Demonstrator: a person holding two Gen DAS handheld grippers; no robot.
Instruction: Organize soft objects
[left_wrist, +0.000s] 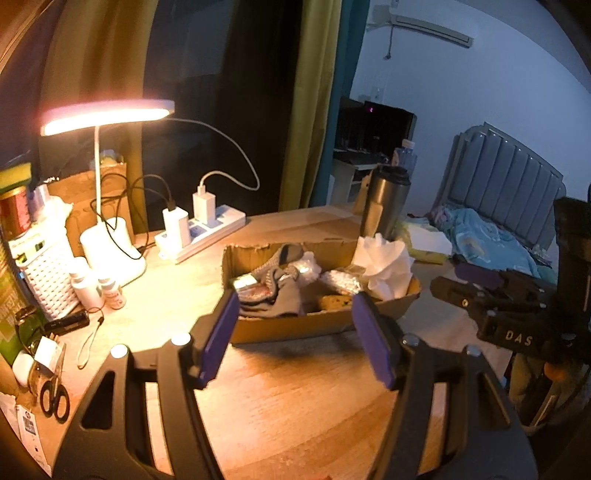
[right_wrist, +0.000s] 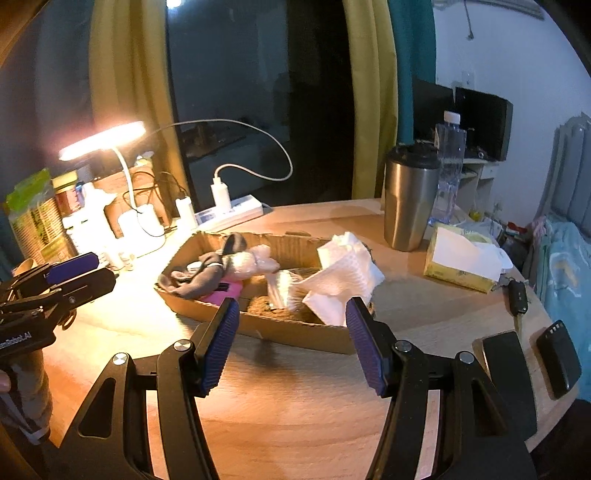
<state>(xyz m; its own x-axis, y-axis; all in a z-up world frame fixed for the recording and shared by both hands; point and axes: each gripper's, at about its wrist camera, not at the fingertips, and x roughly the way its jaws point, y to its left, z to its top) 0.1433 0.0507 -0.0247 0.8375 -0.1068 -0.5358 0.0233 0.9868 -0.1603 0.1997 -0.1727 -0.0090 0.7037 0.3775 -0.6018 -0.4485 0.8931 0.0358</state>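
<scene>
We hold our left gripper (left_wrist: 295, 336) and right gripper (right_wrist: 291, 341) with fingers spread apart and empty, both just short of the shallow brown cardboard tray (right_wrist: 295, 328), where grey socks (right_wrist: 207, 275) lie left and crumpled white tissue (right_wrist: 343, 280) right.

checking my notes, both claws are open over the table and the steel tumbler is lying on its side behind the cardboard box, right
Not quite: the steel tumbler stands upright behind the cardboard box, as the right wrist view shows. Both the left claw and the right claw are open over the table.
</scene>
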